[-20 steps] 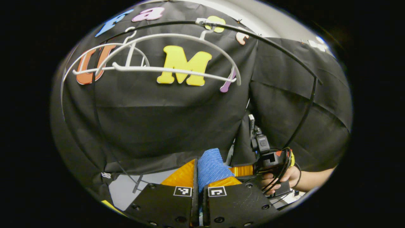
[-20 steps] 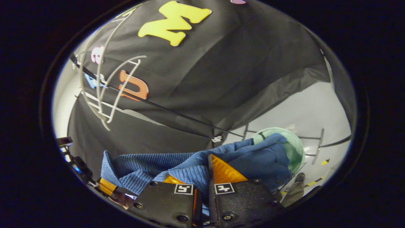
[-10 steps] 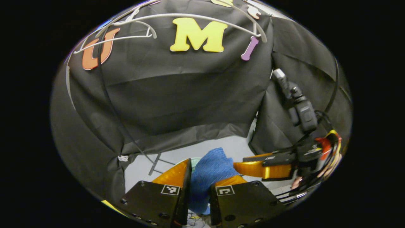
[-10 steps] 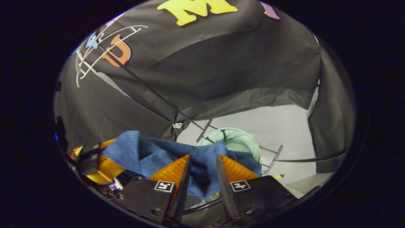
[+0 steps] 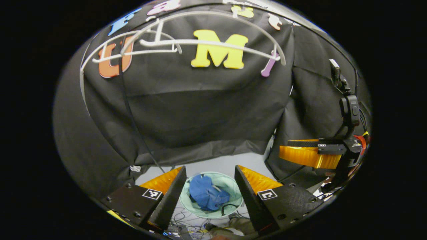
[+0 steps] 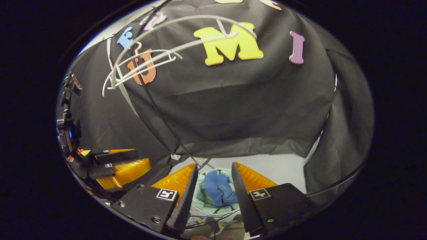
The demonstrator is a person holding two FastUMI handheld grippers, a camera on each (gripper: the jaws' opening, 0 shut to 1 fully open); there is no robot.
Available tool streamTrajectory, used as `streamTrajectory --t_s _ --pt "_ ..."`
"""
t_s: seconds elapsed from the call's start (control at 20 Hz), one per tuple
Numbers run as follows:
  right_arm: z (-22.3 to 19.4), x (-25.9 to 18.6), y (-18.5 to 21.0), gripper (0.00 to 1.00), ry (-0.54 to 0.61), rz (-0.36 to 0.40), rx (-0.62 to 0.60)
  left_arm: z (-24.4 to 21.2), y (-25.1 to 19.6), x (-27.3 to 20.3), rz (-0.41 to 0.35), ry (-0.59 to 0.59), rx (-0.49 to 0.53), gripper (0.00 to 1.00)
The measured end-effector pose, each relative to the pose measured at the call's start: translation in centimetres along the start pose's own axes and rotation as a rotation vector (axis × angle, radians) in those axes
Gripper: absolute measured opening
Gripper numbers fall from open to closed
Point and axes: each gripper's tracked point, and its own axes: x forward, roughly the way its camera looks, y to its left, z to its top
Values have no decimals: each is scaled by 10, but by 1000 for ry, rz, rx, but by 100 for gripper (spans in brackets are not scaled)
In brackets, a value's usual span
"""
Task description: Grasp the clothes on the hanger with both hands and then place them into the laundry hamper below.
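The blue knit garment (image 5: 206,196) lies crumpled inside the pale green laundry hamper (image 5: 230,185) on the floor, straight below both grippers. My left gripper (image 5: 210,181) is open above it, nothing between its fingers. My right gripper (image 6: 211,180) is open too, with the garment (image 6: 218,191) and the hamper (image 6: 203,200) seen through the gap. The right gripper (image 5: 313,155) shows at the right of the left gripper view, and the left gripper (image 6: 120,168) at the lower left of the right gripper view. Two bare white hangers (image 5: 206,43) (image 6: 146,65) hang from the rail up top.
The black rack's thin poles (image 5: 133,113) run down beside the hamper, with a foot bar (image 6: 203,163) near its rim. Black cloth walls close the back and the right side. Cables (image 5: 186,223) lie on the pale floor in front of the hamper.
Both grippers opened and let go of the blue garment, which dropped into the hamper. Both views have tilted up a little, and the two grippers have drawn apart.
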Motion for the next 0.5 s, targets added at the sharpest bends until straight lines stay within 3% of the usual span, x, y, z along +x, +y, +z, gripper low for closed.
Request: streamTrajectory --t_s 0.05,0.15,0.25,0.3,0.45,0.5 --pt "14 -9 1 70 -47 -9 -30 11 2 -9 5 -40 2 90" --pt "33 -27 0 76 -139 -7 -69 34 9 -23 19 -114 -1 90" --pt "55 -50 6 76 -213 4 -74 54 12 -41 39 -181 0 92" --pt "69 -63 8 76 -250 12 -78 62 16 -48 55 -213 6 100" --pt "109 -96 9 76 -372 -12 -99 94 29 -74 112 -327 31 100" --pt "121 -110 10 76 -417 -21 -108 109 29 -89 130 -379 39 94"
